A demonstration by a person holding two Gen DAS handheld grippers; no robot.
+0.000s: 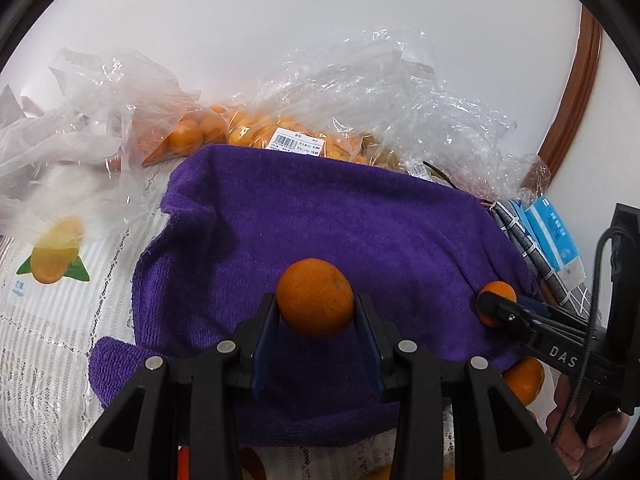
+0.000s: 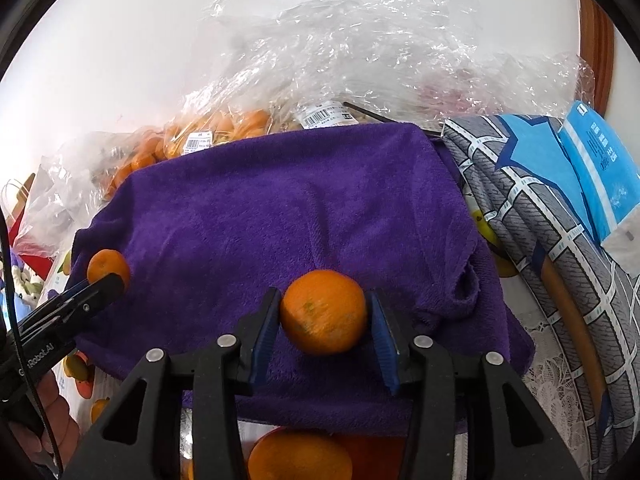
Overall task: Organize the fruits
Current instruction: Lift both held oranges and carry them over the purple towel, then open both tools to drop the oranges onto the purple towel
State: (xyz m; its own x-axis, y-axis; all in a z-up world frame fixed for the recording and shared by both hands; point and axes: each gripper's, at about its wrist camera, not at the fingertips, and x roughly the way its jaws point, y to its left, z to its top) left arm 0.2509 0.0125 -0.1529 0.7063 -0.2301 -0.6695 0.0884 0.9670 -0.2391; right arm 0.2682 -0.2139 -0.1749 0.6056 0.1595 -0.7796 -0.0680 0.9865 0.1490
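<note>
The left tool (image 1: 316, 316) holds one orange (image 1: 315, 298) and the right tool (image 2: 322, 320) holds another orange (image 2: 323, 312), both over the purple towel (image 1: 320, 216); a loose squeeze could let them roll off

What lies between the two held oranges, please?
Only bare purple towel lies between the left gripper's orange and the right gripper's orange, shown in both wrist views.

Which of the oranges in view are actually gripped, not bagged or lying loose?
Two: the orange between the left gripper fingers and the orange in the right gripper, both over the purple towel. The others sit in plastic bags behind.
</note>
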